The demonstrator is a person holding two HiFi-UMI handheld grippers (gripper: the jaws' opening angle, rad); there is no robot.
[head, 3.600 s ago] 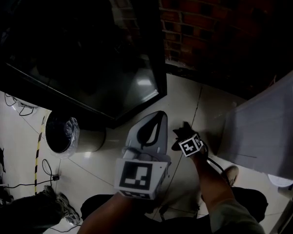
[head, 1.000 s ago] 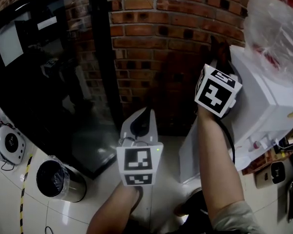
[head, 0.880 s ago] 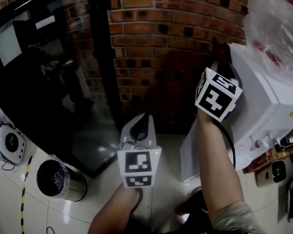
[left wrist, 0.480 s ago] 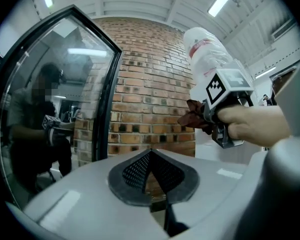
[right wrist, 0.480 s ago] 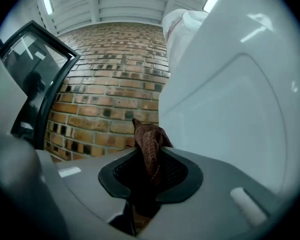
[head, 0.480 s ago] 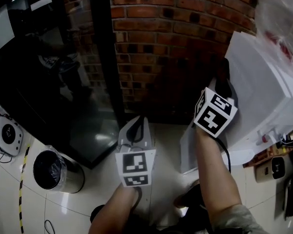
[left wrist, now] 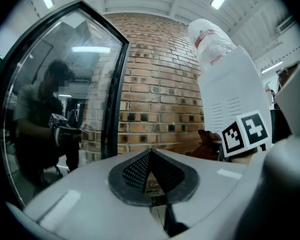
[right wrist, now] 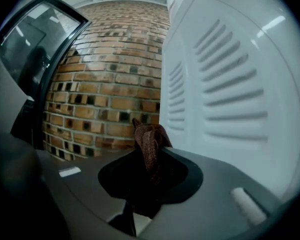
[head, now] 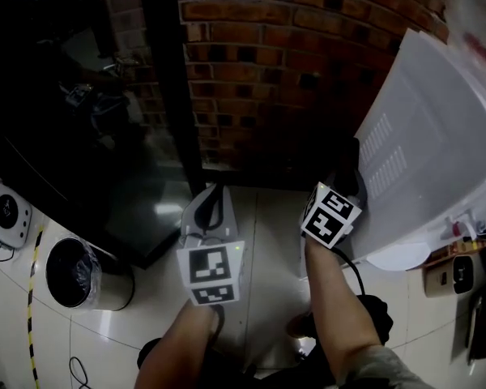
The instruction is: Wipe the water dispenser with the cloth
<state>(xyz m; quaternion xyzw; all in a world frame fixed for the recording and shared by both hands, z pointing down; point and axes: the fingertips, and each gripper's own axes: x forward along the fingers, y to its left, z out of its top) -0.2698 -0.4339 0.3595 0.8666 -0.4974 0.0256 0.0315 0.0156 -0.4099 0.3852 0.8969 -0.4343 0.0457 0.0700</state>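
Note:
The white water dispenser (head: pixel 425 128) stands at the right, its vented side panel (right wrist: pixel 230 84) facing me. My right gripper (head: pixel 352 178) is low against that panel, shut on a dark brown cloth (right wrist: pixel 150 141) that sticks up from between its jaws (right wrist: pixel 149 156). The left gripper view shows the dispenser (left wrist: pixel 232 101) with a plastic-wrapped bottle (left wrist: pixel 210 34) on top, and the cloth (left wrist: pixel 210 144) beside the right gripper's marker cube. My left gripper (head: pixel 215 197) hangs over the floor left of the dispenser, its jaws closed to a point (left wrist: pixel 150 156) with nothing between them.
A brick wall (head: pixel 267 55) runs behind the dispenser. A black glass door (head: pixel 65 112) stands at the left. On the tiled floor are a round bin (head: pixel 77 272) lined with a bag and a white round device (head: pixel 4 213). My shoe (head: pixel 373 314) is below.
My right gripper has slid down the dispenser's side panel with the cloth in it, from near the top to near the bottom. The left gripper has kept its place.

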